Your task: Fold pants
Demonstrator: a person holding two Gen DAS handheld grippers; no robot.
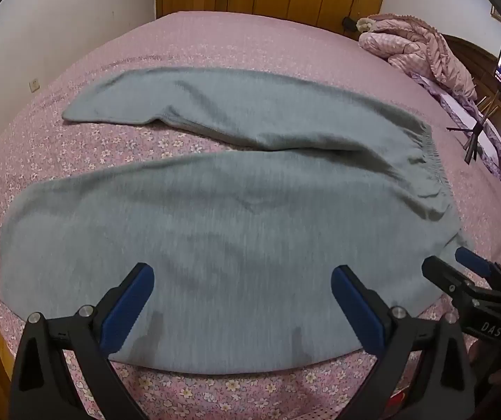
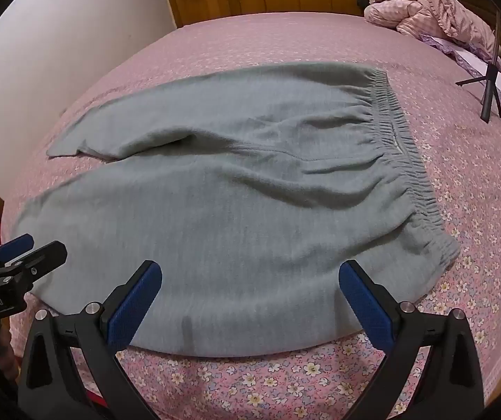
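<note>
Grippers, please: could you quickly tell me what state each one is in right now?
Left gripper: open, holding nothing, above the near edge of the grey pants.
Right gripper: open, holding nothing, above the same pants nearer the waistband.

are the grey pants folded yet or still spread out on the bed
Spread out, unfolded. The grey pants lie flat on the pink floral bedspread, both legs splayed apart, waistband exposed. Both the left gripper and right gripper are open, holding nothing.

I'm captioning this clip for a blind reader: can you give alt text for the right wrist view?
Grey pants lie spread flat on a pink floral bedspread, elastic waistband to the right and legs reaching left. The open right tool hovers over their near edge, with the left tool at the left border. A pink quilt and a black tripod sit behind.
</note>
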